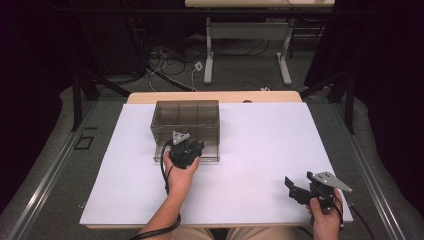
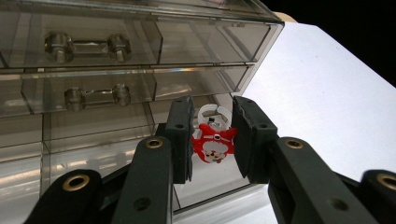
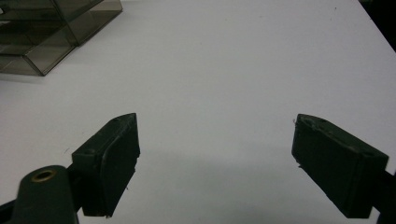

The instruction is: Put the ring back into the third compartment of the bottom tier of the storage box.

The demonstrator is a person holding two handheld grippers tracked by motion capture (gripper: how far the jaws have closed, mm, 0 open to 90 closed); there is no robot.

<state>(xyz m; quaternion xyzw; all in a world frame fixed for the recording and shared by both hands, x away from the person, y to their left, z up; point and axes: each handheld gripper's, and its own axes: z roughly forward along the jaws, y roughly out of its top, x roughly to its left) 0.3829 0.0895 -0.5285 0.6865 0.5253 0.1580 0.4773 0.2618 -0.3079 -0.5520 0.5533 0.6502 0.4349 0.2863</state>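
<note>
**Left gripper holds a small red figure at the drawer cabinet; right gripper idle and wide apart**

A white table top fills the middle of the high view, with a wooden edge showing at its far side. On its far left portion stands a smoked clear plastic drawer cabinet, its front towards the person. From the left gripper view the cabinet's upper drawers are pushed in, each with a clear bar handle, while the lowest drawer is pulled out below the jaws.

The left gripper, held in the person's left hand, sits right at the cabinet's front. Its jaws are closed on a small red-and-white figure ring, gripped from both sides above the pulled-out drawer.

The right gripper, in the right hand, rests near the table's near right corner, well apart from the cabinet. Its jaws stand wide apart with nothing between them, over bare white surface.
</note>
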